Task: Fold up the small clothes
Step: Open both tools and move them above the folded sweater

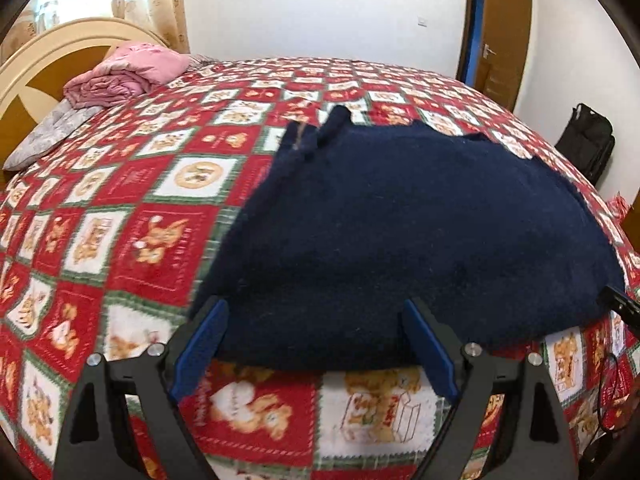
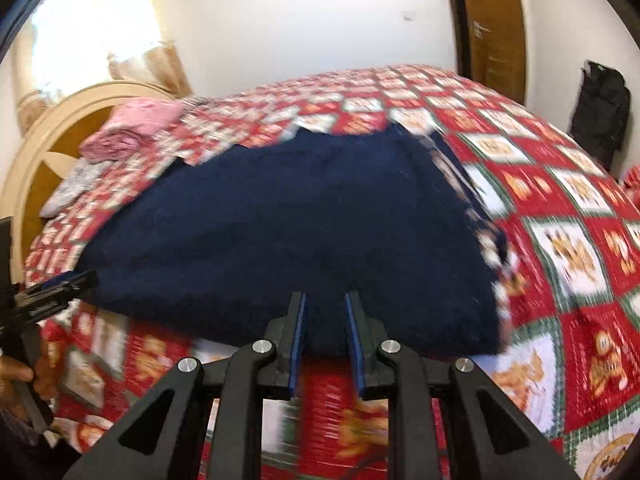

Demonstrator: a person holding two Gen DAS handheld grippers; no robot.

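Observation:
A dark navy knitted garment (image 1: 404,236) lies spread flat on the red patterned bedspread (image 1: 132,240). My left gripper (image 1: 316,308) is open wide, its blue pads over the garment's near edge, left part. In the right wrist view the same garment (image 2: 304,224) fills the middle. My right gripper (image 2: 325,300) is partly open with a narrow gap, its tips at the garment's near edge; nothing is clamped between them. The left gripper's tip (image 2: 60,292) shows at the far left of that view.
A folded pink blanket (image 1: 132,72) and a grey pillow (image 1: 48,136) lie by the cream headboard (image 1: 44,52). A brown door (image 1: 500,40) and a black bag (image 1: 586,140) stand at the right beyond the bed.

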